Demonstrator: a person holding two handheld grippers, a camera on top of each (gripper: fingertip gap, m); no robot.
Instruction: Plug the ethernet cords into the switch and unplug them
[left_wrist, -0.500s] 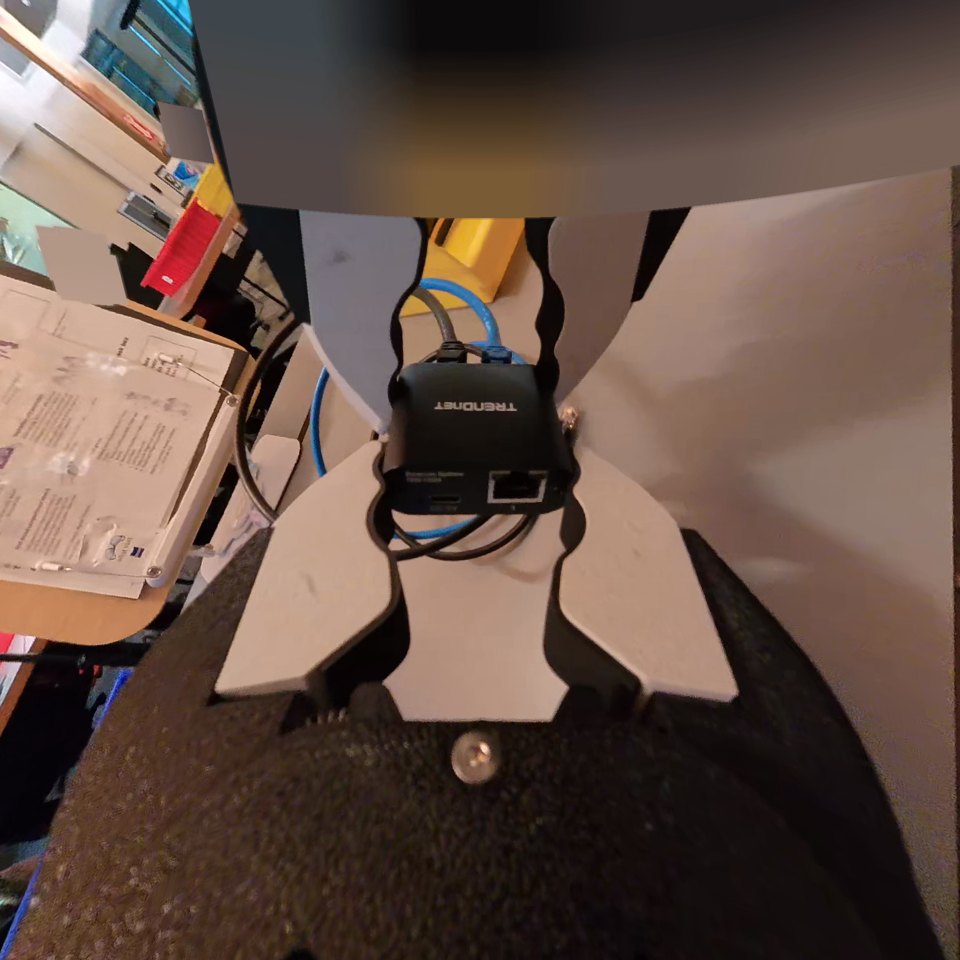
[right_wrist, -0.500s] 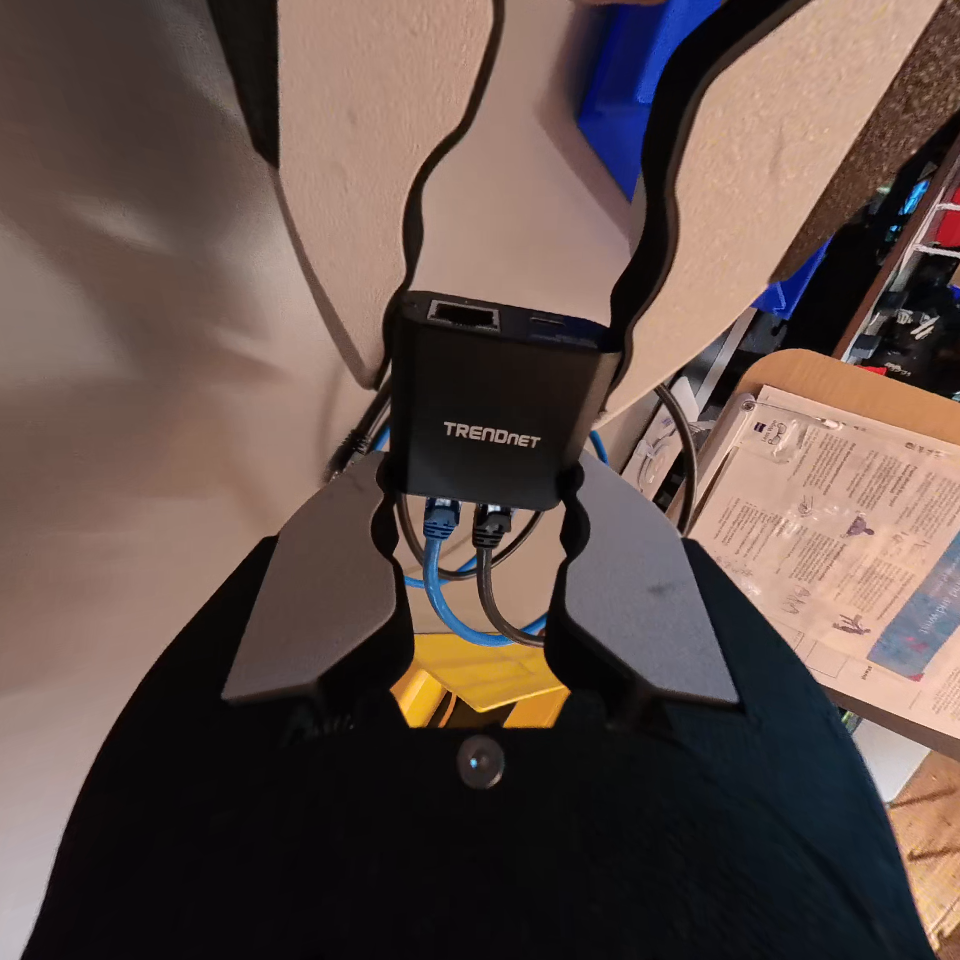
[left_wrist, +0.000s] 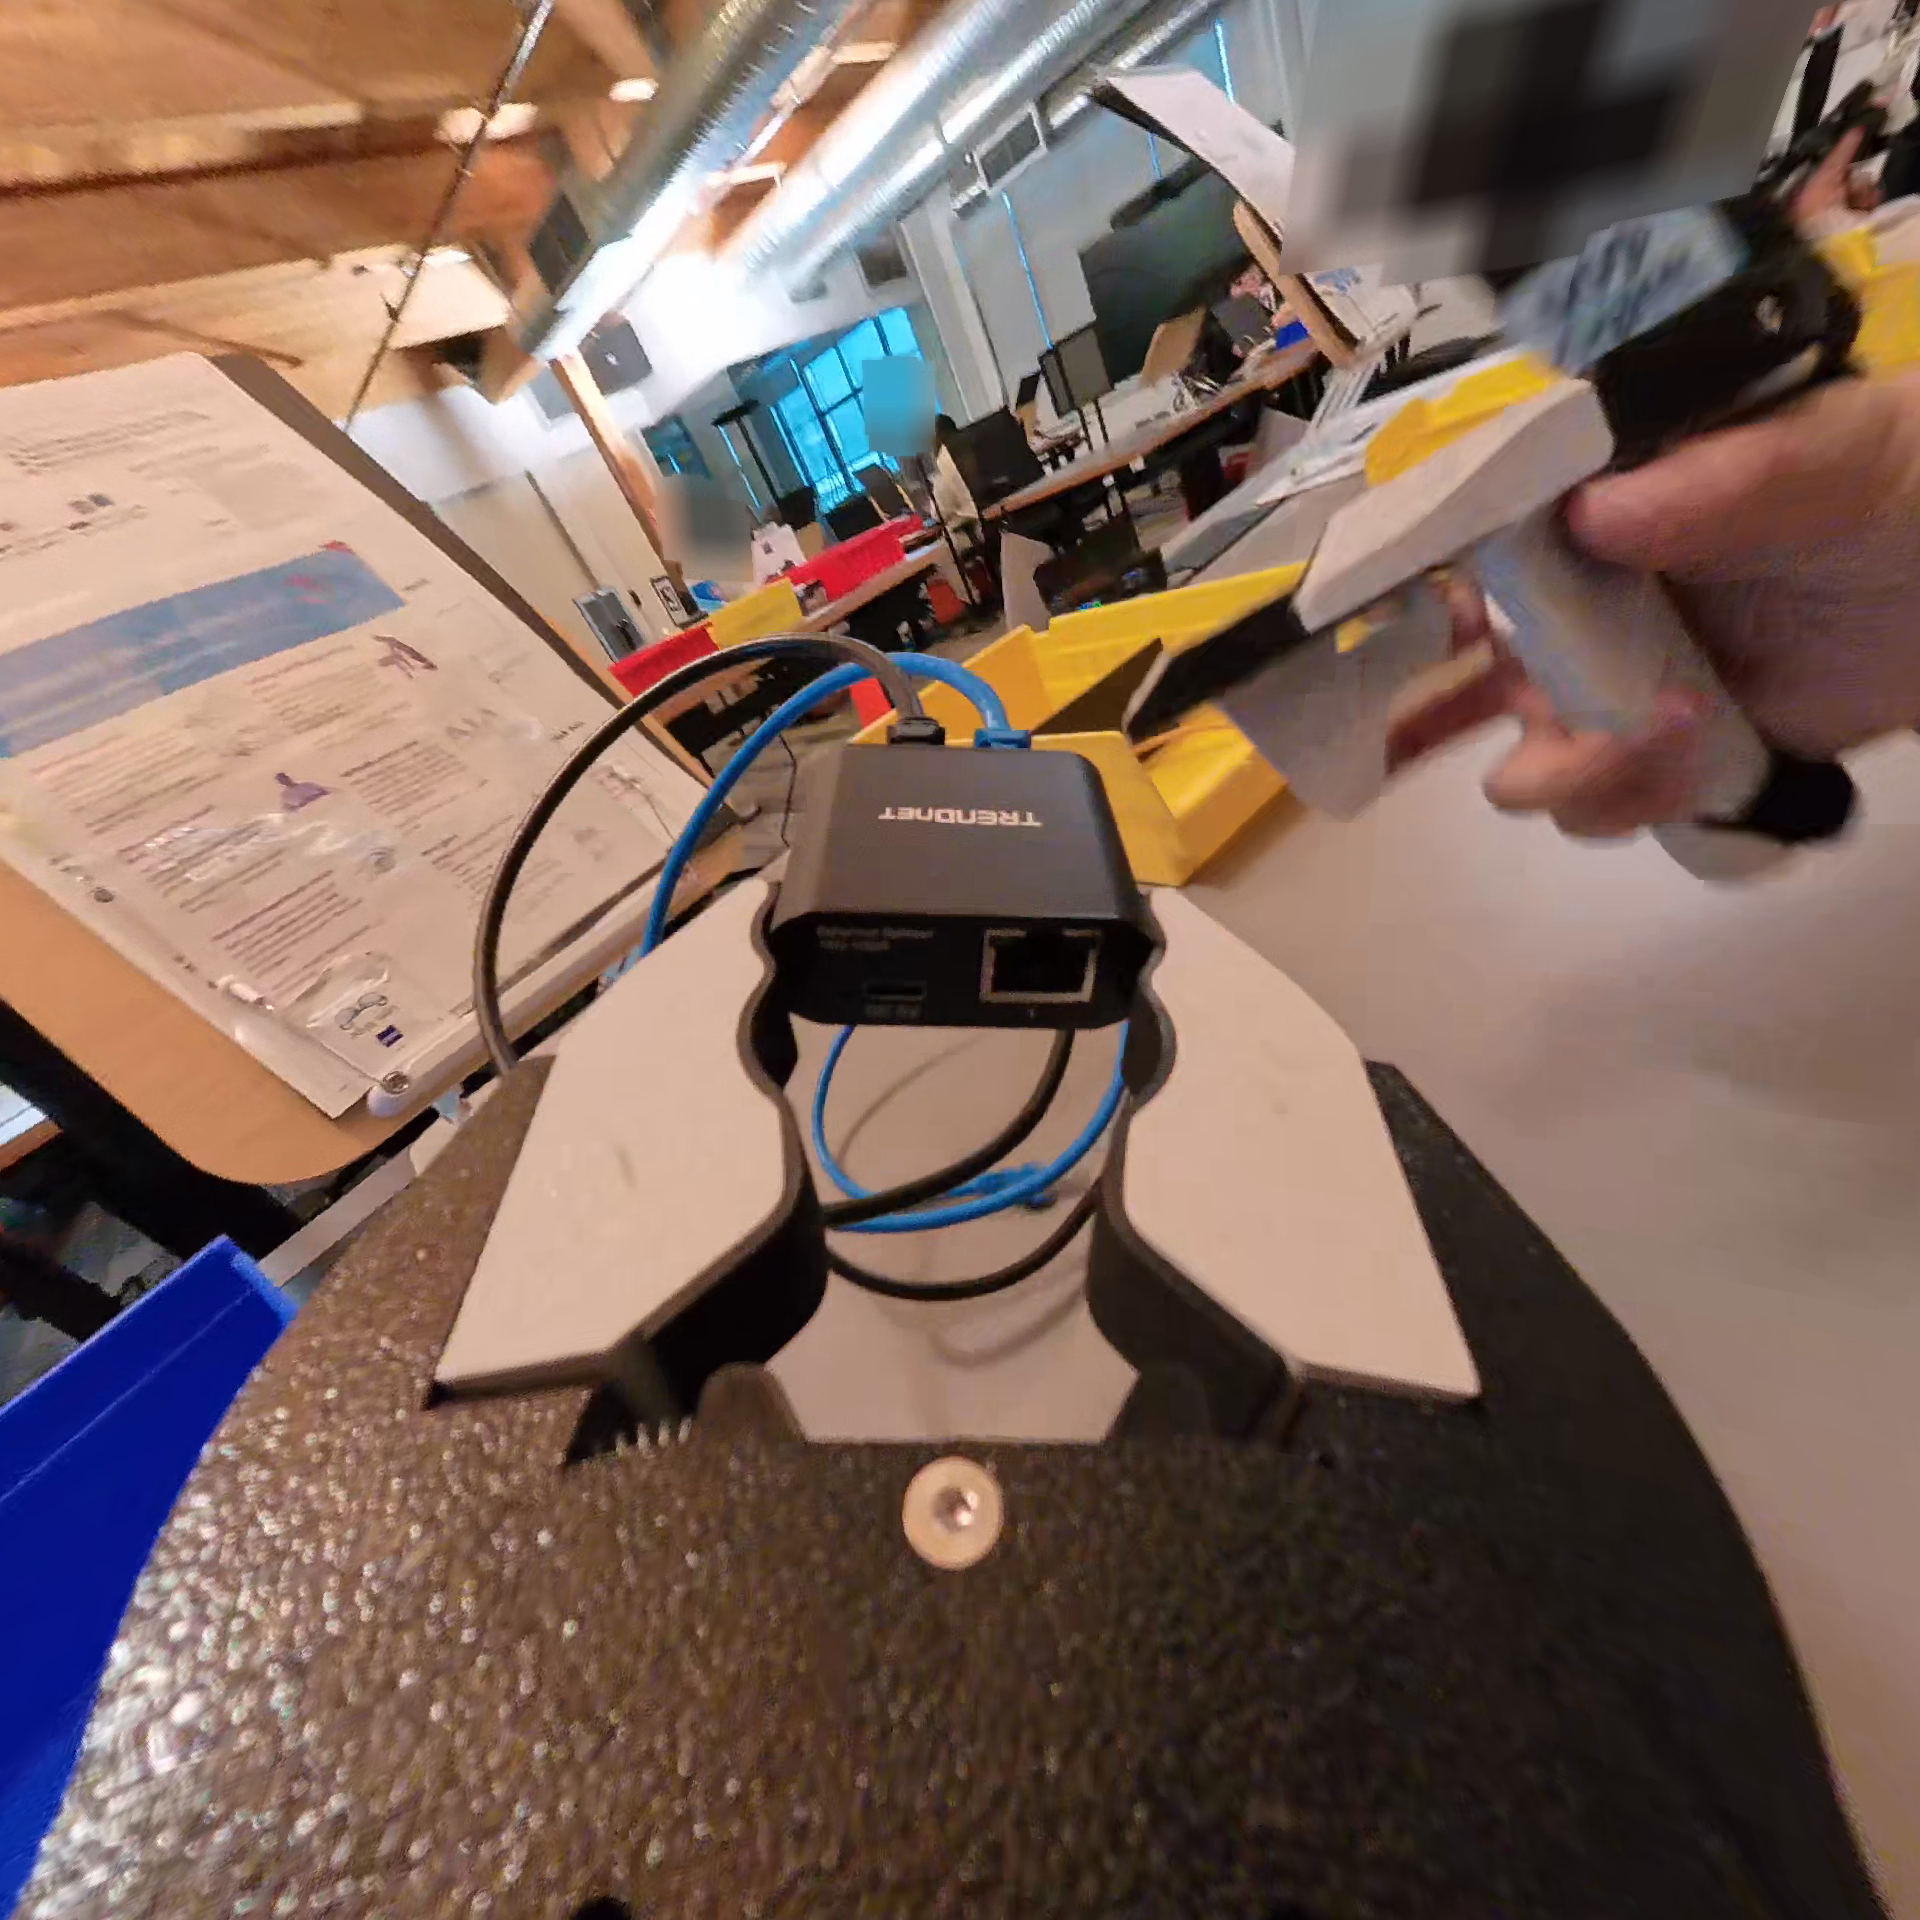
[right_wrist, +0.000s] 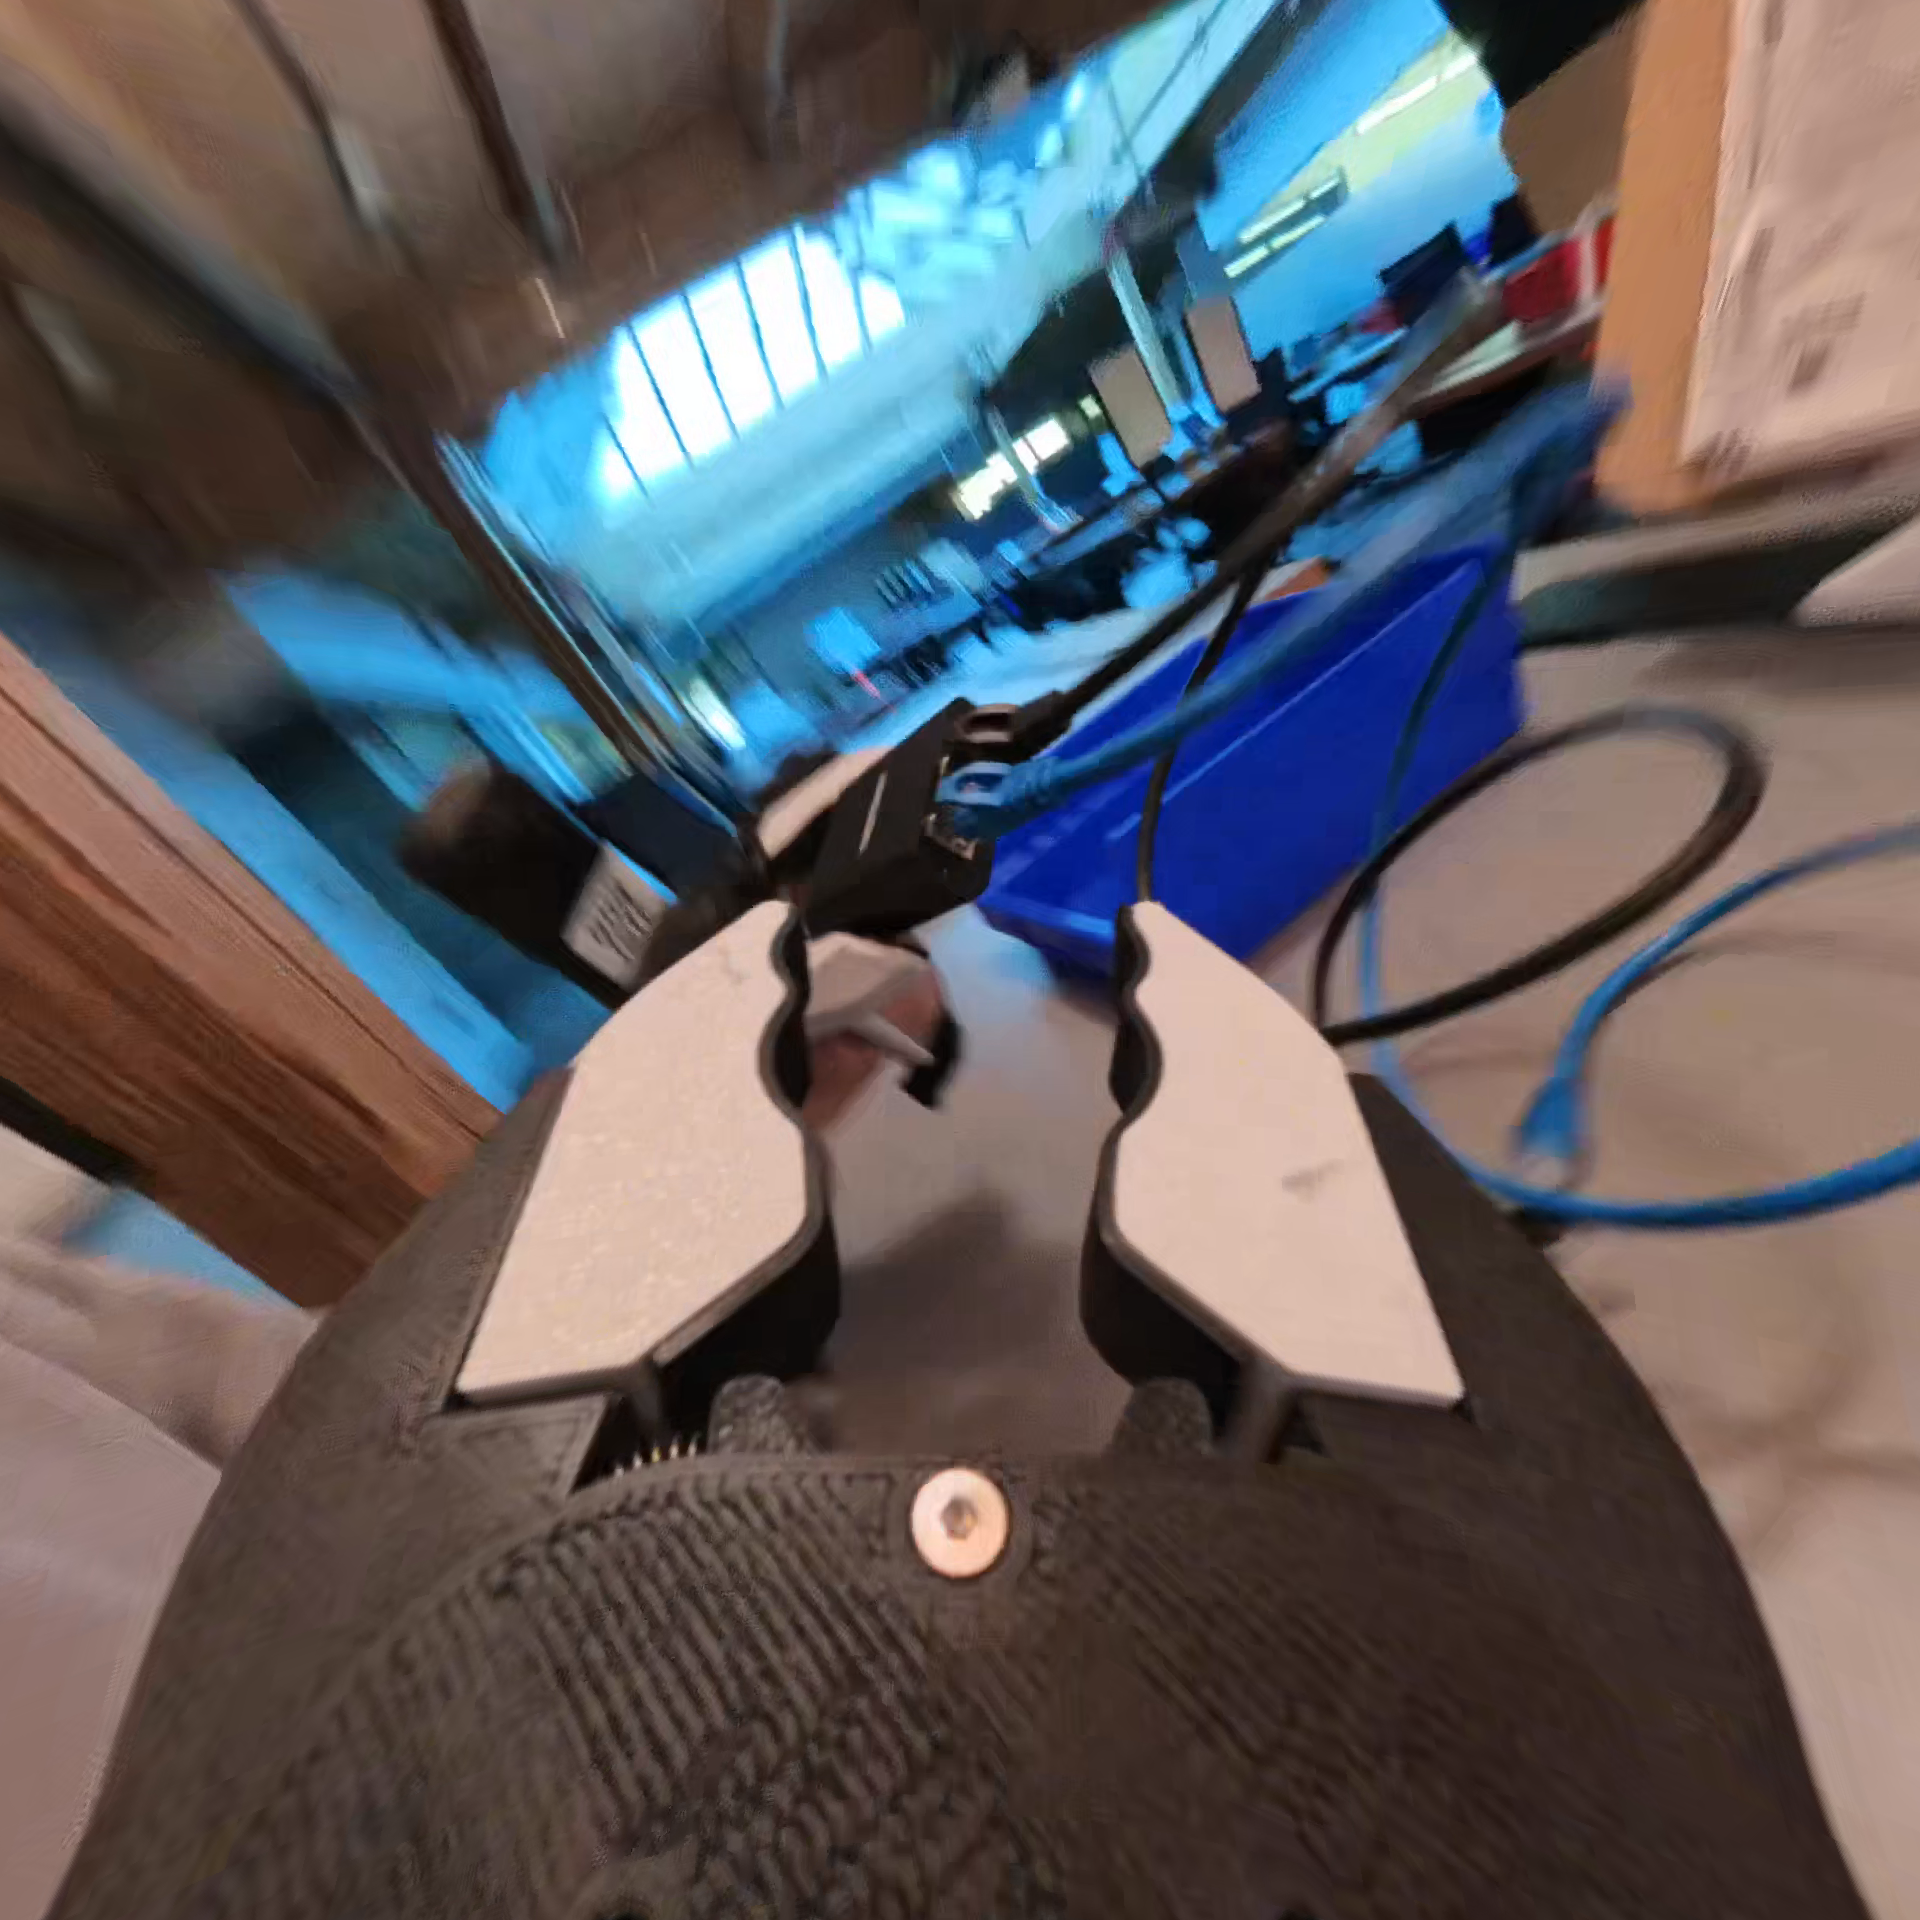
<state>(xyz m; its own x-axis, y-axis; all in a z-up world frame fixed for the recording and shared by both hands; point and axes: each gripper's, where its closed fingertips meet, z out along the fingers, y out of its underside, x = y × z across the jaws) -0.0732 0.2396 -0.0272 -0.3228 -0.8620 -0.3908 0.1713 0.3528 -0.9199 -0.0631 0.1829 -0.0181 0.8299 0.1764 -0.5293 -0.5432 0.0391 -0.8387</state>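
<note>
Open office behind, grey tabletop (left_wrist: 1558, 1039) below. My left gripper (left_wrist: 956, 997) clamps the black switch (left_wrist: 961, 883) aloft, blue ethernet cord (left_wrist: 727, 810) and black ethernet cord (left_wrist: 561, 831) plugged in back. Right gripper (right_wrist: 956, 997) spread, empty. Unplug step, I reckon: next, right pinches a connector's latch.

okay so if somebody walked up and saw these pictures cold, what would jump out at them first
Probably the small black switch gripped between the left gripper fingers, centre frame, a blue cord and a black cord looping from its far side. Next, the right gripper, open and empty, with a blue bin beyond.
</note>
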